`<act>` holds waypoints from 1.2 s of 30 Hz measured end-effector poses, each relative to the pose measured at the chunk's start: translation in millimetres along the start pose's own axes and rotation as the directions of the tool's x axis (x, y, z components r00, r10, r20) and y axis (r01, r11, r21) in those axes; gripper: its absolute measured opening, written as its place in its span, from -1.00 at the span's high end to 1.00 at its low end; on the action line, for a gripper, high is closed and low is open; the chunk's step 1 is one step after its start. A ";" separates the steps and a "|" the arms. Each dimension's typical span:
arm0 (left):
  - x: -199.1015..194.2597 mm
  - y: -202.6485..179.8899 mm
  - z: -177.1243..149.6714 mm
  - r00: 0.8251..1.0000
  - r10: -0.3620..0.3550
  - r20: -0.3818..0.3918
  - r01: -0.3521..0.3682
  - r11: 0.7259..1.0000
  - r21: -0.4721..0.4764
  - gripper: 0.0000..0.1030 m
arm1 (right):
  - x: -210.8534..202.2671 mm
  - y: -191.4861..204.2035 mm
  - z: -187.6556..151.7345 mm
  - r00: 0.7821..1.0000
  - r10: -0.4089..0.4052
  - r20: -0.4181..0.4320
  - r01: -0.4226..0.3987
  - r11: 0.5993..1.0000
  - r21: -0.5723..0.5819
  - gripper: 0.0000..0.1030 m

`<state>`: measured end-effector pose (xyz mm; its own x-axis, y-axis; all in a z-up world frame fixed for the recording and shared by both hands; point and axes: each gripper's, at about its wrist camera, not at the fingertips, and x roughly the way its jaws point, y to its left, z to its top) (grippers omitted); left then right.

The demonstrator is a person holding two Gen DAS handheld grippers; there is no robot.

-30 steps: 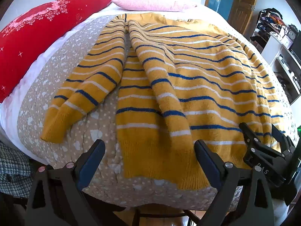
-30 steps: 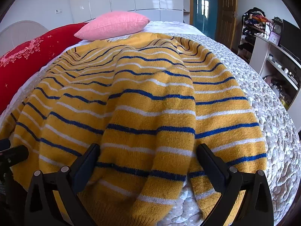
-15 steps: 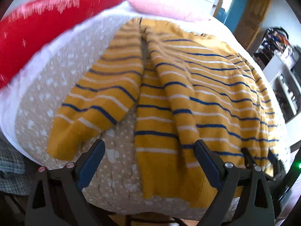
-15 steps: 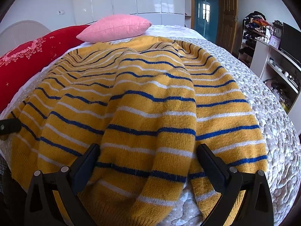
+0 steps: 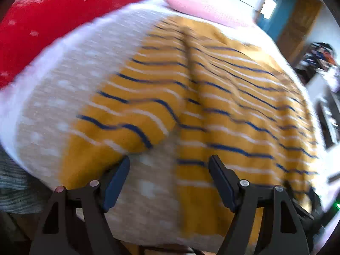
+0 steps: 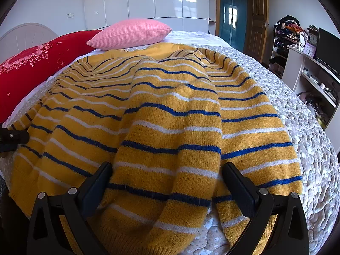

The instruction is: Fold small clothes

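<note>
Left wrist view is smeared with blur. Beyond the left tongs (image 5: 169, 178) a bed (image 5: 53, 110) with a pale spotted cover fills the frame. A red pillow (image 5: 63, 14) lies far off to the upper left, a pink pillow (image 5: 204, 6) straight ahead at the far end, and a blue door (image 5: 276, 14) and a brown one stand past it to the right. A grey checked cloth (image 5: 10, 189) sits low at the left edge. The yellow sweater (image 5: 233, 106) with blue and white stripes lies flat ahead and to the right of the tongs, its length running away from them toward the pillows. One sleeve (image 5: 119, 127) slants down to the left; its cuff end lies just beyond the left finger (image 5: 115, 182), whether touching I cannot tell. The jaws are closing but spread, with bare bed cover between them and nothing pinched. A dark piece of the other tool shows at the lower right corner.

Right wrist view is sharp. White wardrobes (image 6: 148, 0) stand behind the bed, shelves and a desk (image 6: 308, 68) with a clock to the right. The red pillow (image 6: 38, 63) and pink pillow (image 6: 131, 34) lie ahead and left. The sweater (image 6: 170, 116) spreads from just under the right tongs (image 6: 166, 183) toward the pillows, hem nearest. Its other sleeve (image 6: 167, 170) is folded over the body, running straight back toward the tongs. The jaws stand wide apart, one on each side of that sleeve, not pressing it. The tip of the left tongs (image 6: 12, 138) pokes in at the left edge.
</note>
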<state>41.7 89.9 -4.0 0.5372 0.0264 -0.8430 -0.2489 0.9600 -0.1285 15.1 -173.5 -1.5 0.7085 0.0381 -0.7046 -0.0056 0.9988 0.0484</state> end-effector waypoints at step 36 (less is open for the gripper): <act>-28.3 36.4 -11.2 0.997 0.050 -0.050 -0.051 0.999 -0.012 0.79 | -62.5 -48.9 29.7 0.987 0.054 0.151 -0.067 0.994 0.083 -0.93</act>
<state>8.5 121.0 9.3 0.4828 0.0607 -0.8737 -0.2855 0.9540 -0.0915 -7.9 -225.7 61.2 0.8057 0.0870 -0.5859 0.0056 0.9880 0.1544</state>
